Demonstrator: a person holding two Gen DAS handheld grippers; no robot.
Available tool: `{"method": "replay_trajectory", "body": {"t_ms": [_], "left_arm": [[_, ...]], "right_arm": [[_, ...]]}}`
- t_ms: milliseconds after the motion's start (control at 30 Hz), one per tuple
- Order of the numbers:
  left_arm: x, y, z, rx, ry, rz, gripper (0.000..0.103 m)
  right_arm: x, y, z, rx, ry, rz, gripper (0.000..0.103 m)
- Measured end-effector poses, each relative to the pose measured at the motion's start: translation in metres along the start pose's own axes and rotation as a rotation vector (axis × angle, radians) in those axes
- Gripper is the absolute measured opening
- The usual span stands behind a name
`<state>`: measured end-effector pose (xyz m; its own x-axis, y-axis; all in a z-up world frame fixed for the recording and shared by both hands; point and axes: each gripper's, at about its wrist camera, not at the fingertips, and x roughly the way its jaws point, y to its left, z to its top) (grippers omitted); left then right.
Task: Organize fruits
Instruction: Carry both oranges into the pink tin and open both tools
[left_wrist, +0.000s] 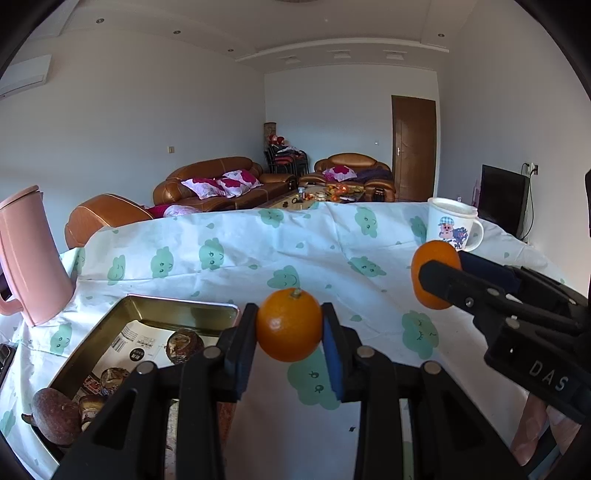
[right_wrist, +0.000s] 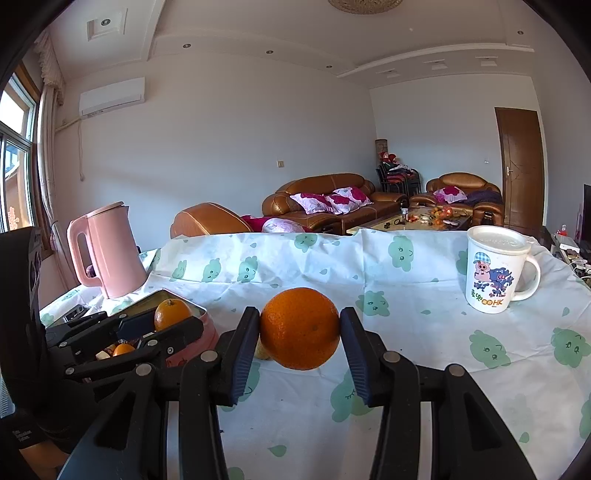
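Note:
My left gripper (left_wrist: 289, 314) is shut on a small orange (left_wrist: 289, 334) with a stem, held above the cloth just right of a golden metal tin (left_wrist: 184, 308). Several dark brown round fruits (left_wrist: 183, 345) lie in the tin. My right gripper (right_wrist: 300, 315) is shut on a larger orange (right_wrist: 300, 332), also clear of the table. Each gripper shows in the other's view: the right gripper (left_wrist: 439, 275) with its orange (left_wrist: 432, 258) at the right, the left gripper (right_wrist: 168, 326) with its orange (right_wrist: 171, 313) over the tin (right_wrist: 201, 310).
A pink kettle (right_wrist: 107, 251) stands at the table's left end behind the tin. A lidded cartoon mug (right_wrist: 493, 273) stands at the back right. A white tablecloth with green prints (right_wrist: 406, 295) covers the table. A small yellowish thing (right_wrist: 263, 351) lies behind the right orange.

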<state>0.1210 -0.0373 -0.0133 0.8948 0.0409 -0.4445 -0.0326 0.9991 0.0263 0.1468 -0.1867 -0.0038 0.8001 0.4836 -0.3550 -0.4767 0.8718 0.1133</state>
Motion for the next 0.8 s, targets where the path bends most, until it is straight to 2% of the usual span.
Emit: {"method": "replay_trajectory", "body": {"t_ms": [533,700,800], "left_arm": [[-0.015,0.001,-0.005,0.002,-0.029,0.0,0.035],[-0.022,0.02,-0.008,-0.025,0.0,-0.009,0.035],[-0.032,0.04,-0.007,-0.042,0.003,0.013,0.035]], "right_arm": [[-0.01,0.012,-0.002,-0.047,-0.029,-0.007,0.047],[-0.005,0.014,-0.002,-0.018,0.009,0.033,0.047],[-0.001,0.024,-0.002,0.001,0.032,0.068,0.047]]}}
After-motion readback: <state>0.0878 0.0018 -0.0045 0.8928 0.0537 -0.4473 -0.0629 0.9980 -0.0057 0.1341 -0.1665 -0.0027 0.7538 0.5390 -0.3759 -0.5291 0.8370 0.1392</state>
